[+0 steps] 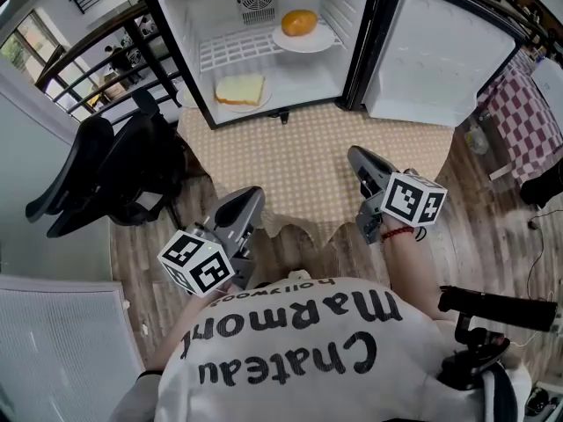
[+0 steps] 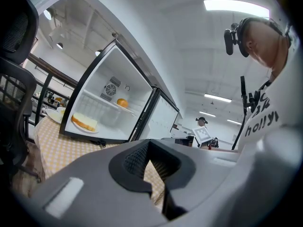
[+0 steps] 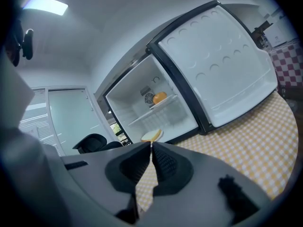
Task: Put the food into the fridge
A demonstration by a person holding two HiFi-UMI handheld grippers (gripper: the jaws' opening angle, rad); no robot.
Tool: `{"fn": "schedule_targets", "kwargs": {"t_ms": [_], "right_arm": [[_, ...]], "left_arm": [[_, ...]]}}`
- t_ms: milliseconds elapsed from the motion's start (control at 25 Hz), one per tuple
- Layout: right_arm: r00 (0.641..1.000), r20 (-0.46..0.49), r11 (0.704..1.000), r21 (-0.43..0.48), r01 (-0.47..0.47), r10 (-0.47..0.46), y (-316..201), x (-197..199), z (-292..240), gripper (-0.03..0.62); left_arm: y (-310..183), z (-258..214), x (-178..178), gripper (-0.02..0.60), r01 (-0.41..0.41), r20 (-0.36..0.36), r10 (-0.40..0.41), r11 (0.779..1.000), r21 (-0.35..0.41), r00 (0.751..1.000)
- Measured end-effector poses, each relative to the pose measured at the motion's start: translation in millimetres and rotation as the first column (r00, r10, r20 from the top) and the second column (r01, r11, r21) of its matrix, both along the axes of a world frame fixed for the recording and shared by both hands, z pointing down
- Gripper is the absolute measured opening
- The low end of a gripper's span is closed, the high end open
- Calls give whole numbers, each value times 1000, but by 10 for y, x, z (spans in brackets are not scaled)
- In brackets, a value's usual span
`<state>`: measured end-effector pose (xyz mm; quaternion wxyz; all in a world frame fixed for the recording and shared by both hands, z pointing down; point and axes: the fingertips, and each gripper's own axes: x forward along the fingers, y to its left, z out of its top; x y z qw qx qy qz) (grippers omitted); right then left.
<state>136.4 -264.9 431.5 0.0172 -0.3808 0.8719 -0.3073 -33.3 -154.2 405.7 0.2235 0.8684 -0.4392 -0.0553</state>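
Note:
The small fridge [image 1: 264, 47] stands open on a table with a yellow checked cloth [image 1: 308, 161], its door [image 1: 440, 51] swung out to the right. An orange round food [image 1: 299, 22] lies on a white plate on the wire shelf. A slice of bread [image 1: 239, 89] lies on a plate on the fridge floor. Both show in the left gripper view as orange food [image 2: 122, 102] and bread [image 2: 85, 122], and in the right gripper view as orange food [image 3: 159, 97] and bread [image 3: 151, 135]. My left gripper [image 1: 253, 193] and right gripper [image 1: 354, 154] hang over the table's near edge, both shut and empty.
A black office chair [image 1: 97, 178] stands left of the table. A red checked cloth [image 1: 528, 117] lies at the far right, and a black handle-like device [image 1: 493, 310] at the lower right. A railing [image 1: 79, 69] runs behind at the left.

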Motion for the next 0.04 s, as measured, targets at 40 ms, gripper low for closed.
{"fn": "schedule_targets", "kwargs": {"t_ms": [40], "right_arm": [[1000,0,1000,-12,-4,4,16,-14,-13,25]], "left_arm": [[12,-36,-26,5,1,1,-1,1000,-13,1000]]}}
